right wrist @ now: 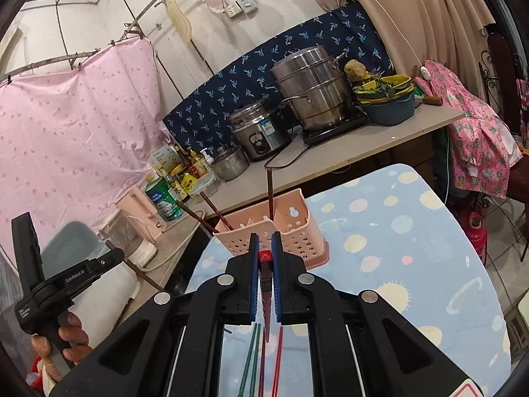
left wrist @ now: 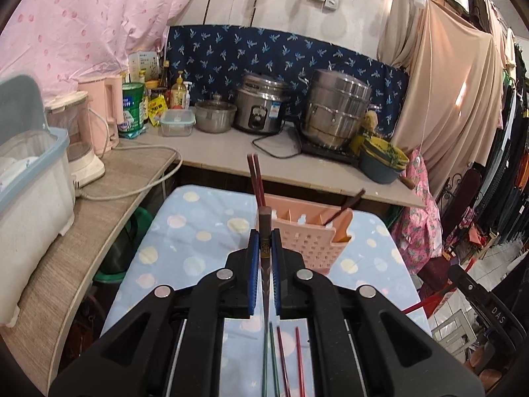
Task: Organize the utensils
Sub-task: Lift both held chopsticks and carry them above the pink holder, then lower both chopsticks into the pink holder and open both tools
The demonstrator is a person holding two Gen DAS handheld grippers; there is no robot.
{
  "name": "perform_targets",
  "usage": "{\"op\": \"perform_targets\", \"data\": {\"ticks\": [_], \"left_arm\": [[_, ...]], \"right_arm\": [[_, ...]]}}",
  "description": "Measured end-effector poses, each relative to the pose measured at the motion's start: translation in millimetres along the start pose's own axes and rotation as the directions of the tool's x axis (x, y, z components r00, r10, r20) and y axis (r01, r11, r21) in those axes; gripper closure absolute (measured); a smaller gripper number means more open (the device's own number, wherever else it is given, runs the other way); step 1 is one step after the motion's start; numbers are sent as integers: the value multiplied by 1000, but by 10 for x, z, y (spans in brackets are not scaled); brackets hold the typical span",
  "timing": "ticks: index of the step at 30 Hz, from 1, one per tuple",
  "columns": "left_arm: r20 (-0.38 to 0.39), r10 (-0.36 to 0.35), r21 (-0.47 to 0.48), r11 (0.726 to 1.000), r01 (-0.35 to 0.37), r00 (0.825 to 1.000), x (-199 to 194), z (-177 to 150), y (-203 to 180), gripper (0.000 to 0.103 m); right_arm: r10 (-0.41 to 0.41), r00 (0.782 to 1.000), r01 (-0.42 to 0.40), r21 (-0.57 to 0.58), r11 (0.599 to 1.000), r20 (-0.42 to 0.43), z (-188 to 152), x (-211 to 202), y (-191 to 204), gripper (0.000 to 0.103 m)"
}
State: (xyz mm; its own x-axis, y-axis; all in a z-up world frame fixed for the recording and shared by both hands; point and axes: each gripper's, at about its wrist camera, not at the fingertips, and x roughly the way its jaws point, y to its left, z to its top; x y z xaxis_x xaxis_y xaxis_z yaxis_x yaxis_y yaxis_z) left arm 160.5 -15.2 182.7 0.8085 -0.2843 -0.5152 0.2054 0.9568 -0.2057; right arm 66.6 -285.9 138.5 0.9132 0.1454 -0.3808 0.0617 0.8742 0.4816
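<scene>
- The left gripper (left wrist: 265, 246) is pinched tight on a slim brown chopstick with a gold band (left wrist: 265, 231), held near its blunt top end, the tip hanging down toward the near edge.
- It looks light, stiff and smooth, so it may pivot or slip in the pads; a grip close to the thick end seems wise.
- The pink perforated plastic utensil holder (left wrist: 307, 241) stands just beyond on the blue dotted tabletop (left wrist: 185, 231), dark red chopsticks (left wrist: 256, 178) already leaning in it.
- The right gripper (right wrist: 264, 251) is likewise pressed on a dark chopstick with a red cap (right wrist: 265, 276).
- Loose green and red chopsticks (right wrist: 264, 357) lie on the near tabletop.
</scene>
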Motion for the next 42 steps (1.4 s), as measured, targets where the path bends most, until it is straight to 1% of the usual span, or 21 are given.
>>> {"op": "perform_targets", "data": {"ticks": [3, 6, 9, 13, 17, 19, 21, 25, 31, 35, 38, 42], "left_arm": [[43, -4, -12, 1000, 4, 999, 15, 217, -27, 96], [82, -4, -22, 1000, 6, 997, 31, 441, -67, 96], [119, 5, -4, 1000, -4, 993, 68, 661, -148, 96], [168, 13, 7, 1000, -15, 986, 123, 902, -242, 96], [219, -3, 10, 1000, 1, 976, 205, 1059, -294, 96], [235, 6, 20, 1000, -11, 972, 300, 1093, -320, 96], [233, 22, 31, 999, -30, 972, 421, 1104, -350, 96], [209, 34, 25, 999, -40, 977, 633, 1101, -329, 96], [195, 32, 22, 999, -37, 980, 778, 1072, -297, 96], [198, 30, 23, 999, -36, 980, 853, 1058, -302, 96], [190, 32, 19, 999, -36, 981, 926, 1047, -291, 96], [171, 32, 12, 999, -34, 985, 1019, 1020, -256, 96]], "right_arm": [[28, 998, -28, 15, 999, 52, 194, 7, 8, 96], [34, 992, -36, 14, 999, 119, 407, 18, 56, 96], [38, 984, -40, 8, 999, 175, 616, 65, 124, 96], [40, 975, -39, -10, 999, 221, 859, 177, 253, 96], [38, 966, -33, -22, 999, 256, 1062, 333, 357, 96], [32, 965, -28, -19, 999, 261, 1123, 445, 371, 96], [24, 965, -19, -24, 1000, 261, 1144, 543, 381, 96], [14, 965, -6, -30, 1000, 263, 1158, 719, 373, 96], [24, 959, -19, -20, 1000, 282, 1264, 820, 390, 96], [2, 955, 10, -39, 999, 296, 1302, 916, 413, 96], [-17, 963, 31, -46, 998, 268, 1264, 1054, 384, 96], [-45, 977, 58, -58, 997, 207, 1123, 1290, 309, 96]]}}
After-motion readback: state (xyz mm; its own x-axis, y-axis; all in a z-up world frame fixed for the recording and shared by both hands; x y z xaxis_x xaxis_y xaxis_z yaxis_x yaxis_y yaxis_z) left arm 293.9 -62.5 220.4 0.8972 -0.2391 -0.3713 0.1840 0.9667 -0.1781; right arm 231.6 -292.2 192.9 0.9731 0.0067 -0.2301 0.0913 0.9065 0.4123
